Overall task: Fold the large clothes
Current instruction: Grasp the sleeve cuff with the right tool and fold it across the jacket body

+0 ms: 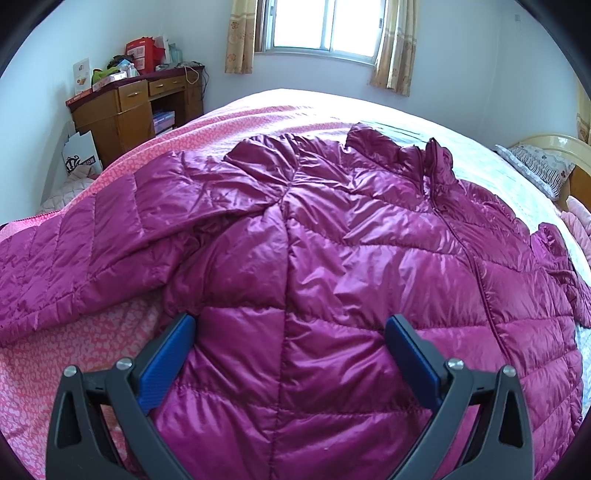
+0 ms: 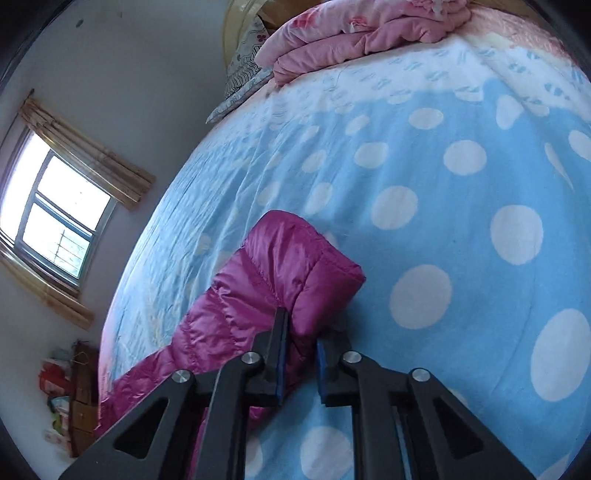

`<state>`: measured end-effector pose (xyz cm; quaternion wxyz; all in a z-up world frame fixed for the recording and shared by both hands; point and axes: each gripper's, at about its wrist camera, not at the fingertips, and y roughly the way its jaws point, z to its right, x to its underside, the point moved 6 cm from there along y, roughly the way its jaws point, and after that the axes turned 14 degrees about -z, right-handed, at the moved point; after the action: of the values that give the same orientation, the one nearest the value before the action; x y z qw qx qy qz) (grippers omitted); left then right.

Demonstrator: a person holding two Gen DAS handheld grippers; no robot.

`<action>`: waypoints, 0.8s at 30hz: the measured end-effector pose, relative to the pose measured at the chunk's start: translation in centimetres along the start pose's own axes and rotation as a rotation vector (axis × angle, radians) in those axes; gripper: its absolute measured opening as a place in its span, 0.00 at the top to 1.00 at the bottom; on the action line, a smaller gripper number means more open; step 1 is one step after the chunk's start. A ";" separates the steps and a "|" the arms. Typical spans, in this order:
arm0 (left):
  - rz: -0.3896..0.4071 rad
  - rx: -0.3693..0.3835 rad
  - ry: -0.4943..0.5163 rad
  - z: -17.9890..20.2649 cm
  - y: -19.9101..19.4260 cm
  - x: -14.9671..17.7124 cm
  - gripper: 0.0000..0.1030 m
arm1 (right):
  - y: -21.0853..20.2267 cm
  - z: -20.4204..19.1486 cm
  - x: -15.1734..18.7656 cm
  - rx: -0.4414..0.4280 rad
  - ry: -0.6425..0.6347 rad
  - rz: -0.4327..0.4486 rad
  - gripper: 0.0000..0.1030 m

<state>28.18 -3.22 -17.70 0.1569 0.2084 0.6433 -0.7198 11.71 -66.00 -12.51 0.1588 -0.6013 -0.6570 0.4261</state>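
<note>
A magenta quilted puffer jacket (image 1: pixel 332 236) lies spread on the bed, zipper side up, collar toward the far side. One sleeve (image 1: pixel 74 254) stretches to the left. My left gripper (image 1: pixel 290 328) is open, its blue pads (image 1: pixel 166 365) on either side of the jacket's lower hem area, just above it. In the right wrist view my right gripper (image 2: pixel 301 332) is shut on the jacket's other sleeve (image 2: pixel 280 269) near its cuff, over the blue polka-dot blanket (image 2: pixel 443 206).
The bed has a pink patterned cover (image 1: pixel 48 387) on the left. A folded pink quilt (image 2: pixel 362 37) and a pillow (image 1: pixel 535 166) lie at the head. A wooden desk (image 1: pixel 133 107) with clutter stands by the window (image 1: pixel 321 26).
</note>
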 end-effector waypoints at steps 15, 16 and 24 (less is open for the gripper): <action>0.021 0.054 -0.021 -0.4 -0.5 0.0 0.00 | -9.7 -31.8 15.7 -0.348 -0.657 0.043 0.93; 0.023 0.060 -0.023 -0.4 -0.5 0.0 0.00 | -9.2 -33.3 17.4 -0.370 -0.682 0.015 0.93; 0.040 0.110 -0.042 -0.8 -0.8 0.0 0.00 | 2.9 -42.2 33.3 -0.423 -0.856 -0.280 0.93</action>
<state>27.89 -2.34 -17.08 0.1731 0.2142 0.5949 -0.7552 36.50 -19.83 -0.02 -0.1951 -0.2974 -0.8097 0.4667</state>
